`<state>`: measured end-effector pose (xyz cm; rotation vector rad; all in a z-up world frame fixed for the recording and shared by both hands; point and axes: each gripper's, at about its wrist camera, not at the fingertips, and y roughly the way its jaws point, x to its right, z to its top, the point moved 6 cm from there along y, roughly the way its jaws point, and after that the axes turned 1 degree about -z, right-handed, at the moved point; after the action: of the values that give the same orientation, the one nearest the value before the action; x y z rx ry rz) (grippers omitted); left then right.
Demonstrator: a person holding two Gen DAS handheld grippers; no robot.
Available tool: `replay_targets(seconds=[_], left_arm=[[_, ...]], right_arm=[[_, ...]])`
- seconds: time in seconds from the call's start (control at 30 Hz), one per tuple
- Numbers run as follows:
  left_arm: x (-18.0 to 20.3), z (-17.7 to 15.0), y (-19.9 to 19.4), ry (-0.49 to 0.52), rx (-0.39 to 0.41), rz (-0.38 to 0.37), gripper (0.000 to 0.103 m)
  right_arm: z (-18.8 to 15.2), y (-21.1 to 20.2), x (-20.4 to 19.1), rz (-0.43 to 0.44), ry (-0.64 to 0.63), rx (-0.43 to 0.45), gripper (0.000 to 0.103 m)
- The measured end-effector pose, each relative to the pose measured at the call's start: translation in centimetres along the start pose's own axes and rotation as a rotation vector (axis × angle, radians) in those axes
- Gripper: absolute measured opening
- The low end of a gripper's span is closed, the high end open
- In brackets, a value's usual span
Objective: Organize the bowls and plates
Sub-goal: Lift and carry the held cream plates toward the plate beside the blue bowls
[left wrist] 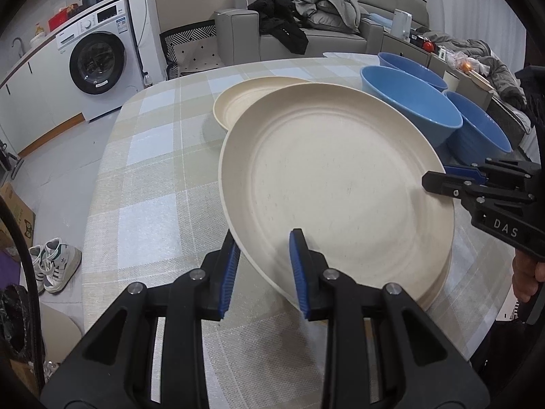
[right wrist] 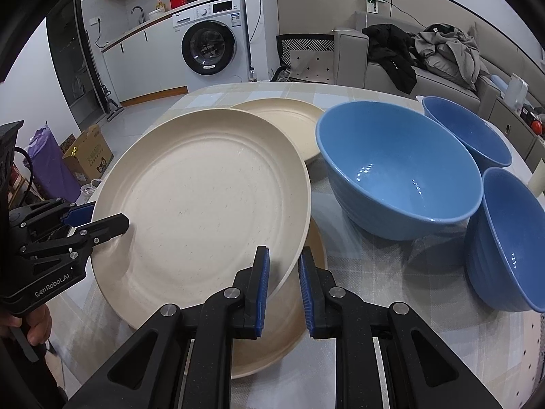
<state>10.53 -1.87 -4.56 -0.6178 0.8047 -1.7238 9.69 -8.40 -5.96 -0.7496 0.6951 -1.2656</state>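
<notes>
A large cream plate [left wrist: 337, 184] [right wrist: 204, 197] is held tilted above another cream plate [right wrist: 272, 334] [left wrist: 439, 283] on the checked table. My left gripper [left wrist: 265, 272] [right wrist: 98, 221] straddles its left rim, jaws on either side. My right gripper [right wrist: 282, 283] [left wrist: 439, 177] straddles its right rim the same way. A third cream plate [left wrist: 252, 100] [right wrist: 289, 122] lies farther back. Three blue bowls [right wrist: 398, 173] [right wrist: 466, 129] [right wrist: 507, 238] stand to the right, also in the left wrist view [left wrist: 412, 105].
The table [left wrist: 150, 177] has a checked cloth and a rounded left edge. A washing machine [left wrist: 98, 64], shoes [left wrist: 58, 262] and boxes [right wrist: 88, 156] are on the floor side. A sofa with clothes [left wrist: 306, 24] is behind the table.
</notes>
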Motion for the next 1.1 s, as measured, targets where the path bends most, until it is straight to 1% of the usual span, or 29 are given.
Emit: replay_targets(seconds=[0.63,0.93,1.1], left_arm=[[1.4,-1.0,1.7,0.065,-0.054,-0.009,0.026],[1.8,-1.3,2.1,0.090,-0.072,-0.001,0.027],[2.0,-1.5,2.1,0.105,-0.081,0.005,0.028]], right_arm=[[-2.2,0.0,0.5,-0.014,0.016,-0.040,0.019],[-2.8,0.2,0.6,-0.030,0.011,-0.051,0.020],[-2.4,0.4,0.2,-0.037,0.003,-0.053,0.020]])
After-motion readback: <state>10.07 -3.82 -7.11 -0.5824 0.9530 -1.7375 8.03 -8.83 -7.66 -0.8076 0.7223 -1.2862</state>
